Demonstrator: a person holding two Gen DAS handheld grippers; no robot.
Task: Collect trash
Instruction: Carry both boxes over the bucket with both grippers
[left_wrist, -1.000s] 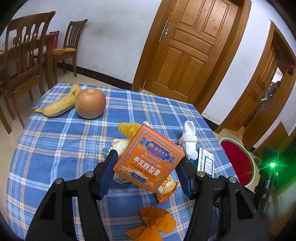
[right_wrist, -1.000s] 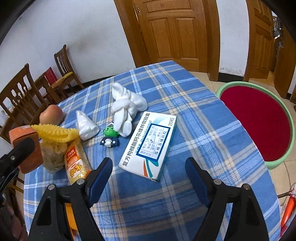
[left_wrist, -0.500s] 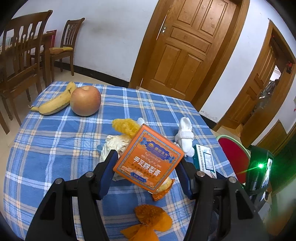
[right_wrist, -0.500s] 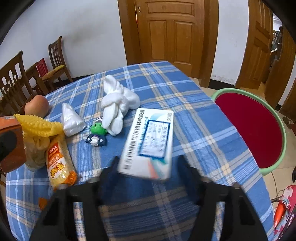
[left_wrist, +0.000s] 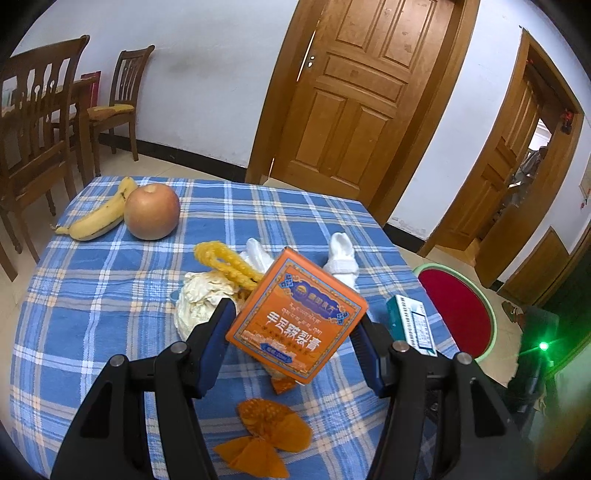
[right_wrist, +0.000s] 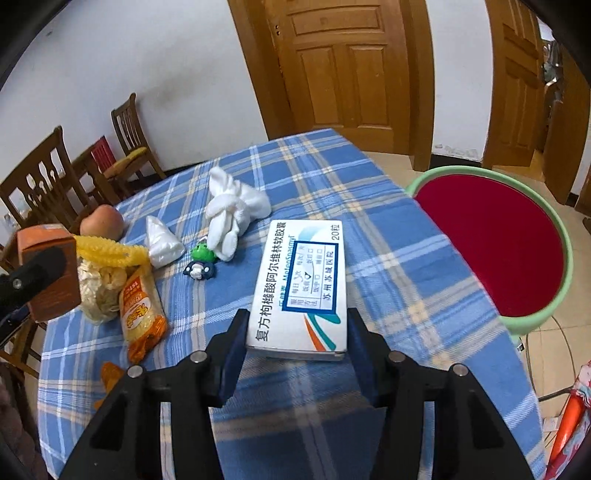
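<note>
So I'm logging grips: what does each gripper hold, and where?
Left gripper: orange box, by its side edges. Right gripper: white medicine box, near end, by its long sides.

Home dining room. Panelled wooden doors (left_wrist: 362, 92) standing in white walls; tiled floor showing below. Wooden chairs (left_wrist: 125, 99) sitting along the wall, one bearing a cushion. Table wearing a blue checked cloth (left_wrist: 92, 295); banana (left_wrist: 99, 218), apple (left_wrist: 151, 212), snack packet (right_wrist: 142, 314) and small toy (right_wrist: 201, 262) lying on it. Red stool (right_wrist: 495, 243) standing beside.
</note>
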